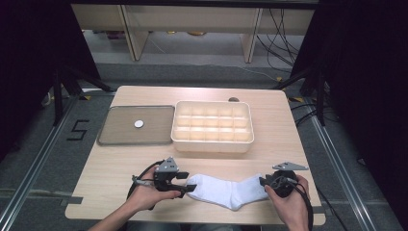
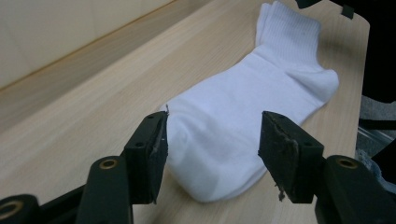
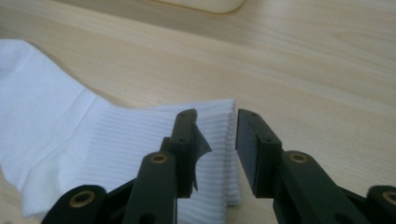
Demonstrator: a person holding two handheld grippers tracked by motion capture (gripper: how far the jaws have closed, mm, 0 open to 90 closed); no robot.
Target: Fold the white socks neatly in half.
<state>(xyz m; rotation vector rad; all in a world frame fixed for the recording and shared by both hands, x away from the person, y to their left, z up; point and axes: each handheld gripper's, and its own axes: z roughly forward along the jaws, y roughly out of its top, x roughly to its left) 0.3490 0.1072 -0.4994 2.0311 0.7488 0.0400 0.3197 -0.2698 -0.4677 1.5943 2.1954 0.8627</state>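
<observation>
Lay flat along the near edge of the wooden table (image 1: 120,163): a white sock (image 1: 223,190), toe toward the left gripper (image 1: 186,185), cuff toward the right gripper (image 1: 262,182). Stood spread on either side of the toe, left jaws, not pressing. Hung apart over the ribbed cuff edge, right jaws. Sat farther back, a cream compartment box (image 1: 212,143) and a grey tray (image 1: 110,137).

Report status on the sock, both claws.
Left claw open around sock toe, not pinching. Right claw open over the ribbed cuff. Sock flat on table, nothing blocking.
</observation>
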